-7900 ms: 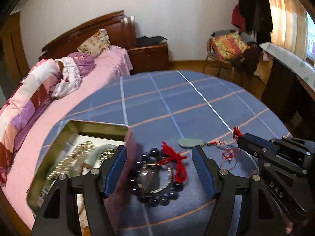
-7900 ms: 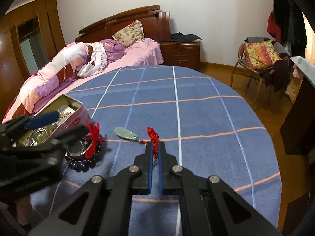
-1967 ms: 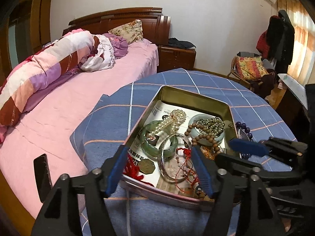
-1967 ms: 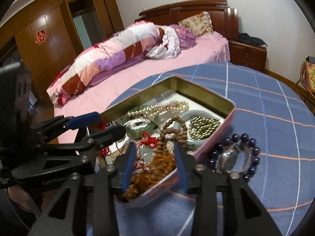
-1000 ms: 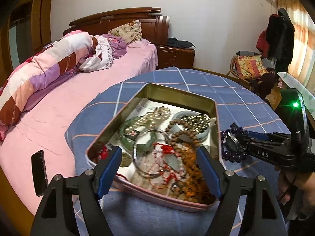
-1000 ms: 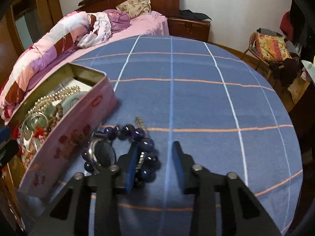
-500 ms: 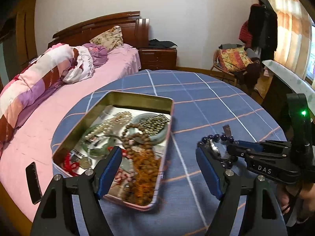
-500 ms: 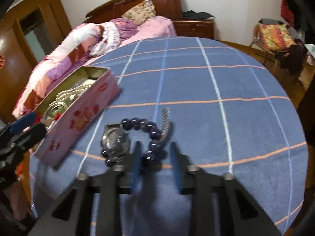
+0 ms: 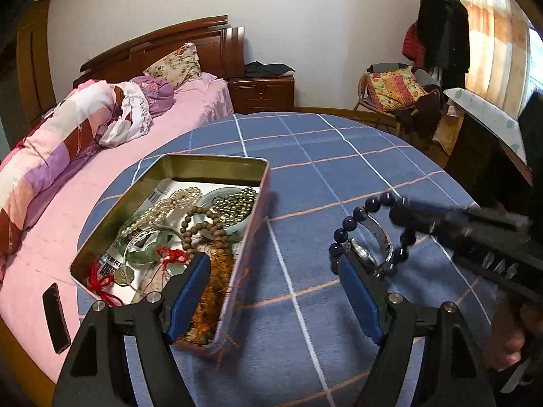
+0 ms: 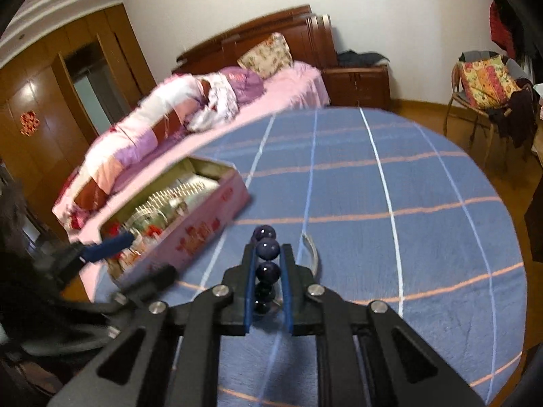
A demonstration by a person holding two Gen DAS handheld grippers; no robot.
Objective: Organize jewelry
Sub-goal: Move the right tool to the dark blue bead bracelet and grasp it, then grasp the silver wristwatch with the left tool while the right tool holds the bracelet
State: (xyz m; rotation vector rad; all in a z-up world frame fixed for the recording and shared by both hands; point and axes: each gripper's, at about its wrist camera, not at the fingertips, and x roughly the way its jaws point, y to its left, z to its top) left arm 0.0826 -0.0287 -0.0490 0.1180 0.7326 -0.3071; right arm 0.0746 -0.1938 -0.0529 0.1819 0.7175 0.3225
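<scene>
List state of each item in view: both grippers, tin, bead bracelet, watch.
Left gripper: open, nothing between its fingers.
Right gripper: jaws closing on the purple bead bracelet.
Purple bead bracelet: lifted off the tablecloth, hanging from the right gripper.
Watch: tangled in the bracelet, raised with it.
Pink tin: lid off, holding jewelry.

We see the dark bead bracelet (image 10: 267,264), which lay flat on the blue checked cloth (image 9: 339,176) a second ago, now between the blue pads of the right gripper (image 10: 268,271), whose jaws are closing on it. It hangs above the cloth (a metal watch (image 9: 370,254) dangles with it). The tin (image 9: 237,237) now sits further left in the left view.
</scene>
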